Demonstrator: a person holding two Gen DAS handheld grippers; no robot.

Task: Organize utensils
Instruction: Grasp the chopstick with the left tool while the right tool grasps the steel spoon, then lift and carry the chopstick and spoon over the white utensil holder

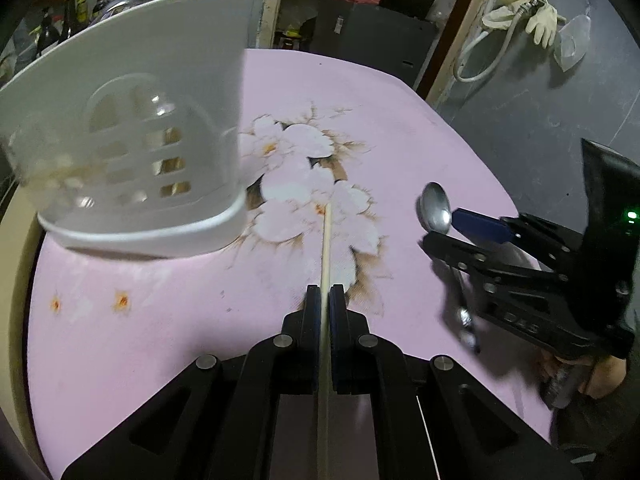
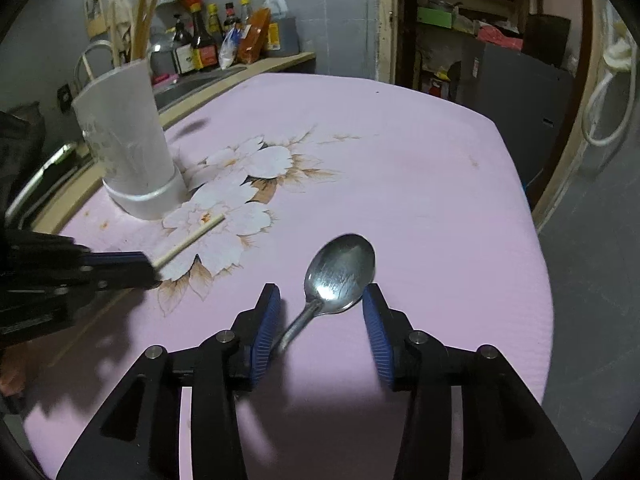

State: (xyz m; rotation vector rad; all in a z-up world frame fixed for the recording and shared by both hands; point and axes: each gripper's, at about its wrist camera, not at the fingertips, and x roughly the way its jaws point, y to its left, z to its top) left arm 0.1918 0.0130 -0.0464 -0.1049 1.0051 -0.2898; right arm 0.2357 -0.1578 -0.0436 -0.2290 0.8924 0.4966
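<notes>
Two tools: a gripper in each hand works over one table, each at its own utensil.
Table (image 2: 400, 184): fills the middle of both views; pink cloth with a white flower print at its centre, ribbed weave, lying flat.
Holder (image 1: 132, 128): white plastic utensil cup with slotted sides, upper left of the left wrist view; in the right wrist view it stands upright at left, with long pale sticks rising from it.
Left gripper (image 1: 325, 292): bottom centre of its own view, closed tight on the chopstick, fingers nearly meeting.
Right gripper (image 2: 320, 300): bottom centre of its view, jaws spread wide and holding nothing; the spoon's neck lies between them.
Spoon (image 2: 340, 272): metal, bowl up, lying on the cloth; bowl toward mid-frame, handle running down-left beside the left blue pad.
Chopstick (image 1: 326, 248): pale wood, long axis straight ahead of the left gripper, tip at the flower print, just short of the holder's base.
Key relation: the holder sits ahead and to the left of the chopstick tip, much nearer the left gripper than the right; I judge that the stick must be raised and tipped upright to clear the rim.
Room: grey walls, sauce bottles (image 2: 208, 40) on a counter upper left, cluttered shelves top centre, gloves (image 1: 528, 16) hanging upper right.
</notes>
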